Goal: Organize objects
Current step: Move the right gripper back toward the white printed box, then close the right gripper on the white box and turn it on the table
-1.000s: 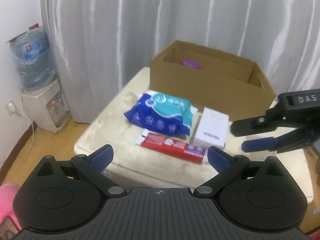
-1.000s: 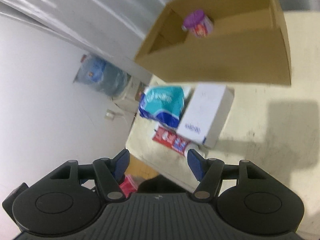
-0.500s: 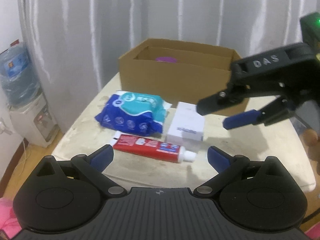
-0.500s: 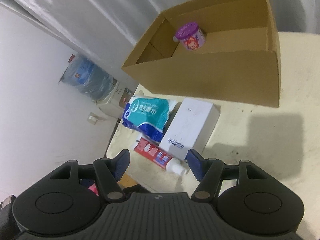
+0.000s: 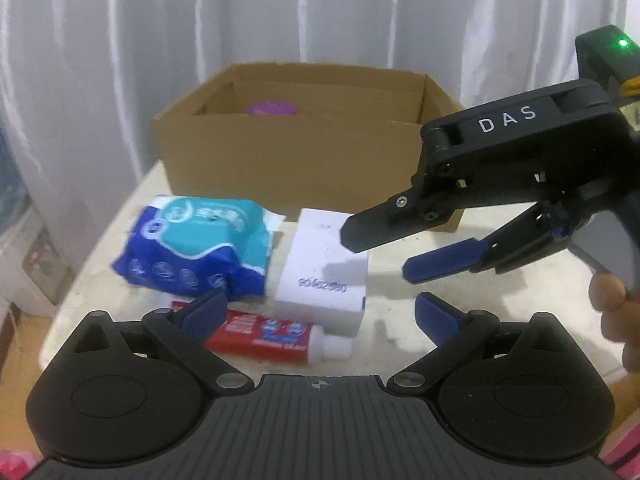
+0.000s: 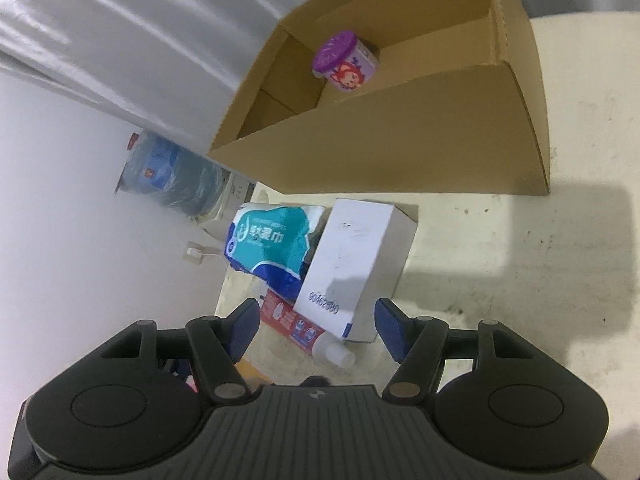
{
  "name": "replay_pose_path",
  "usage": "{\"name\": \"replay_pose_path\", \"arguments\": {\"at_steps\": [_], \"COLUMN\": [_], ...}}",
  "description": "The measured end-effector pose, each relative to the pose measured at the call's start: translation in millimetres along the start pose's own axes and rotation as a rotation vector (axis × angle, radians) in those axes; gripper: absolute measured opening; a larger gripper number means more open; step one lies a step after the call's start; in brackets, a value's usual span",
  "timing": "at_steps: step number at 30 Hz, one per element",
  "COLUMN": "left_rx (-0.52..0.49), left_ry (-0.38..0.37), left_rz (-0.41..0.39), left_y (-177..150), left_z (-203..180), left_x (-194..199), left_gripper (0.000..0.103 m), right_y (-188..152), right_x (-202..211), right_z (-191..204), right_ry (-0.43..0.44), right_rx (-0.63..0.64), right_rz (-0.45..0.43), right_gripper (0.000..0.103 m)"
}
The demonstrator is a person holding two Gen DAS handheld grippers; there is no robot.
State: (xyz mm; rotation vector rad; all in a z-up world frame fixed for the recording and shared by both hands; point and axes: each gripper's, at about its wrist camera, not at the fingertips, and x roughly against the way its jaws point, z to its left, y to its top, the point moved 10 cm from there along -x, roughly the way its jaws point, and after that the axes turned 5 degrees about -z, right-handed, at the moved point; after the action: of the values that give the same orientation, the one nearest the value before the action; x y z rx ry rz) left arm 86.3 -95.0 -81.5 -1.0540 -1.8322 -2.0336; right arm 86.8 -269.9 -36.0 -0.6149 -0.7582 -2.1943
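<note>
Two grippers of ours, left gripper (image 5: 318, 312) and right gripper (image 5: 376, 254), hover with fingers spread, gripping nothing. Before the brown cardboard box (image 5: 304, 168) lies the white rectangular carton (image 5: 326, 276), long axis pointing boxward; the red toothpaste tube (image 5: 276, 336) lies crosswise nearer us.

An open brown cardboard box (image 5: 304, 160) sits in the upper middle of the left wrist view, a purple-lidded tub (image 6: 345, 62) standing inside it. Below it, a blue-and-teal wipes pack (image 5: 200, 246) lies at centre left, just beside a white carton (image 5: 326, 268). A red toothpaste tube (image 5: 276, 336), white cap pointing right, lies flat below both.
</note>
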Motion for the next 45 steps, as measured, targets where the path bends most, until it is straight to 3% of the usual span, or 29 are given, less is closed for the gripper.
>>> {"name": "replay_pose_path", "arguments": {"at_steps": [9,19,22,45], "left_rx": [0.03,0.037,0.062,0.026], "left_ry": [-0.073,-0.09,-0.126,-0.246], "left_rz": [0.072,0.1,0.111,0.139], "left_y": [-0.6,-5.7,-6.3,-14.9], "left_z": [-9.2,-16.5,-20.9,-80.7], "left_x": [-33.0,-38.8,-37.2,-33.8], "left_gripper": [0.101,0.101,0.101,0.102], "right_y": [6.4,7.3,6.1,8.1], "right_x": [-21.9,-37.0,-40.2,-16.1], "right_z": [-15.1,-17.9,-17.6,-36.5], "right_ry": [0.004,0.03,0.04,0.021], "right_rx": [-0.055,-0.084,-0.091,0.01], "right_rz": [0.072,0.142,0.165,0.24], "right_gripper": [0.067,0.067,0.069,0.072]}}
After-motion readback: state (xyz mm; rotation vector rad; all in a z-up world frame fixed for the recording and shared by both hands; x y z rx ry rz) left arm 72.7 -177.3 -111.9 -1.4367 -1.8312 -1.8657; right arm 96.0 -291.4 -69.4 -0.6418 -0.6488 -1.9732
